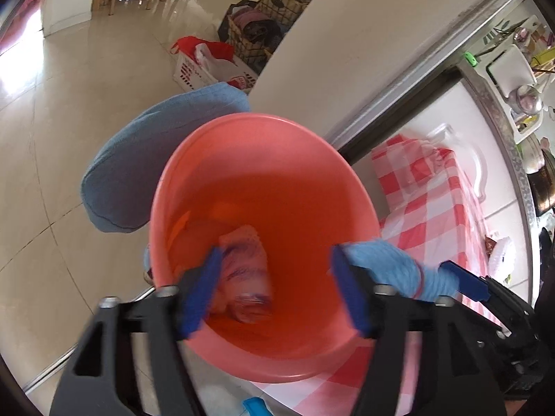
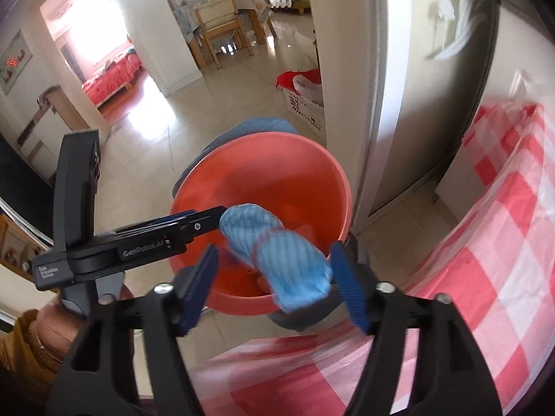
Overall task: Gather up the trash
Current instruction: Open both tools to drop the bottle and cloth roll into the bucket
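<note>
Collecting trash, release stage. The pink bucket [image 1: 263, 180] stands beside the checked-cloth surface [image 2: 503, 242], a wrapper [image 1: 242, 270] already at its bottom. The blue bundle [image 2: 277, 253] hangs over the rim, against the inner face of one jaw of the right gripper [image 2: 274, 284], whose jaws are spread apart; the left gripper [image 1: 274, 294] is likewise open and empty. Judgement: centre the bundle over the opening before withdrawing, so it falls inside rather than onto the blue cushion [image 1: 138, 159].
</note>
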The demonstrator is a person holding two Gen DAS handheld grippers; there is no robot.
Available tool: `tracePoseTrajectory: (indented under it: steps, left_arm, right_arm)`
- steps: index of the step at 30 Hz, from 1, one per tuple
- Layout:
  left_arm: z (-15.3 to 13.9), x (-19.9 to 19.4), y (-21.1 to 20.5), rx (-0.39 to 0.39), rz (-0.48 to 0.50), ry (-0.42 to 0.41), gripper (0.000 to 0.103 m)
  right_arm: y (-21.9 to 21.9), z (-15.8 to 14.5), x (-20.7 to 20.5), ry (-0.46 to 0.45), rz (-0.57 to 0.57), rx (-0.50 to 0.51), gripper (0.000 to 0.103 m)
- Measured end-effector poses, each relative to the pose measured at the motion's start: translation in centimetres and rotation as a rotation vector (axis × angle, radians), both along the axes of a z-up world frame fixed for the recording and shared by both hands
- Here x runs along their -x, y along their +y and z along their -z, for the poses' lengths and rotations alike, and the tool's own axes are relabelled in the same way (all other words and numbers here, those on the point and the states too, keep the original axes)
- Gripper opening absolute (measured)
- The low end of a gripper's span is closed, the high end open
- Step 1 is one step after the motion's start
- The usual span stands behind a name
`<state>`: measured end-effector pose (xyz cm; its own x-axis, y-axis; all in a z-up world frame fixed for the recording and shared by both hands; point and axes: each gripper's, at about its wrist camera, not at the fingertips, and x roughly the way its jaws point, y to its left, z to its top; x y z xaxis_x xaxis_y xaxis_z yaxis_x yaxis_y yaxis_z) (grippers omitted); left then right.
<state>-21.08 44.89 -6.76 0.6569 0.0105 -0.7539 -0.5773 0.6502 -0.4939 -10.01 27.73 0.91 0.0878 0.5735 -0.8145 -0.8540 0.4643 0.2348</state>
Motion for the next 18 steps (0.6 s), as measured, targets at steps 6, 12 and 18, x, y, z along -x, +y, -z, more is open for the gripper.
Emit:
tracePoseTrajectory:
  steps: [6,12,18]
  left_arm:
    - [-1.1,0.2,-0.2,-0.031,0.006,-0.021,0.078]
    - [-2.3,0.1,-0.8,-0.058,-0.010,-0.026,0.089]
    - [-2.7,-0.3,-1.4,-0.049,-0.014,-0.006,0.090]
  right_arm:
    - [-2.8,-1.7,-1.2,0.036,0.087,-0.106,0.082]
    - [-6.9,-3.3,-2.7,0.040,0.190,-0.180,0.087]
    - [-11.3,-3.8,-3.9,0.021,0.278,-0.224,0.092]
